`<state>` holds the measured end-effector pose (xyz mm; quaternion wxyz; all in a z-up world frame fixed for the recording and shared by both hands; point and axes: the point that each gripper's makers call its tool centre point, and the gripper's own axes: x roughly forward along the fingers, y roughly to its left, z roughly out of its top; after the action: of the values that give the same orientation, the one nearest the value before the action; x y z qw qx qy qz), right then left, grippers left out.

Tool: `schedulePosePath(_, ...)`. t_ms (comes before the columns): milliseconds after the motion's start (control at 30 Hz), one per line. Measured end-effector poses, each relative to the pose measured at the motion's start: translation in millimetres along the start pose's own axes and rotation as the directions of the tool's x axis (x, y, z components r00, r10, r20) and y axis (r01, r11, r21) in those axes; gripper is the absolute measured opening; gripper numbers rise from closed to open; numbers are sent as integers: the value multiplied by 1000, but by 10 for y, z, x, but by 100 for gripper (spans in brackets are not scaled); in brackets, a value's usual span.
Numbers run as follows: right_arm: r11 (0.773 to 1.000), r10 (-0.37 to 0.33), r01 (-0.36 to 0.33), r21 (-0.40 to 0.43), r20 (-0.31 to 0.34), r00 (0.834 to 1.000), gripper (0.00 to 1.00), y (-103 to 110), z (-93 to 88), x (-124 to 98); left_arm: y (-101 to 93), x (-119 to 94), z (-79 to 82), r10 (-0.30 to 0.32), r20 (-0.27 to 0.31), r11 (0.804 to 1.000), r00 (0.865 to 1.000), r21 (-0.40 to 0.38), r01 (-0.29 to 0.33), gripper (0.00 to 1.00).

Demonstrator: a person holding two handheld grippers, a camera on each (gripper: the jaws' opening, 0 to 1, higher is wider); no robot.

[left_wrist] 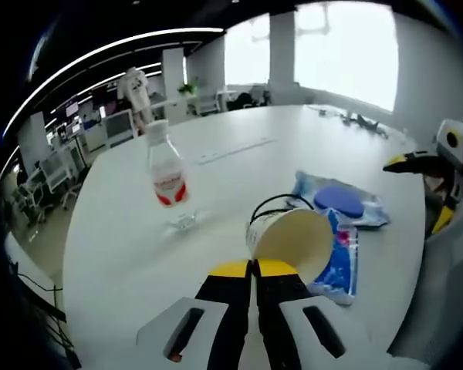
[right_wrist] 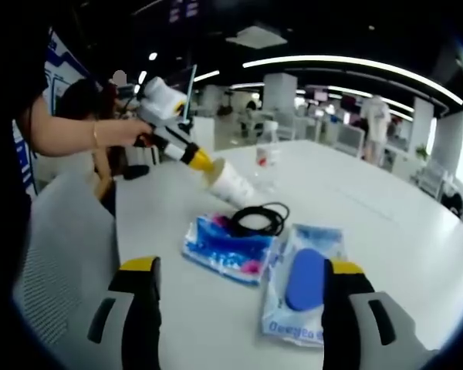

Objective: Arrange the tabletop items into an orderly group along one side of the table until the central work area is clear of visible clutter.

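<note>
Left gripper (left_wrist: 254, 268) pinches the paper cup (left_wrist: 291, 240) rim, tipped beside the blue packets (left_wrist: 341, 266); right gripper (right_wrist: 243, 276) gapes wide, holding nothing, just short of them.

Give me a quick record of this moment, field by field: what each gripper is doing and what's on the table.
left gripper: shut on paper cup, cup tilted on its side
right gripper: open, holding nothing, above the packets
table: white
bottle: upright, apart from the cup
black cable: coiled, on one packet
blue packets: two, side by side
</note>
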<state>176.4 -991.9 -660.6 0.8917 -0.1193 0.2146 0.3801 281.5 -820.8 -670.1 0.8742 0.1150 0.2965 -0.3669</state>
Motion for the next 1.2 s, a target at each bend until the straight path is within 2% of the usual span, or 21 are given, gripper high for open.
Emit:
schedulePosePath(167,1000,6,-6,-22,12,1000,81,36,24,-12,-180,-36,33,-52,-34,998,998,38,54,0)
schedulePosePath(300,999,11,-10,-53,18,1000,78,70,31,-10,-328,-91,123,-73,-46,989,996,126,78,0)
schedulePosePath(367,998,18,-17,-62,17,1000,76,91,28,-2,-408,-118,166,-86,-48,985,995,144,92,0)
schedulePosePath(467,997,24,-22,-74,20,1000,76,118,43,4,-527,-158,232,-124,-38,980,992,152,128,0)
schedulePosePath(633,995,34,-31,-95,27,999,75,157,56,6,-695,-204,260,-171,-56,968,984,175,178,0)
schedulePosePath(967,988,50,-42,-147,48,998,68,213,97,32,-954,-265,290,-240,-93,949,966,185,254,0)
schedulePosePath(1200,984,63,-54,-169,47,997,65,240,101,75,-1061,-273,307,-265,-101,938,959,203,280,0)
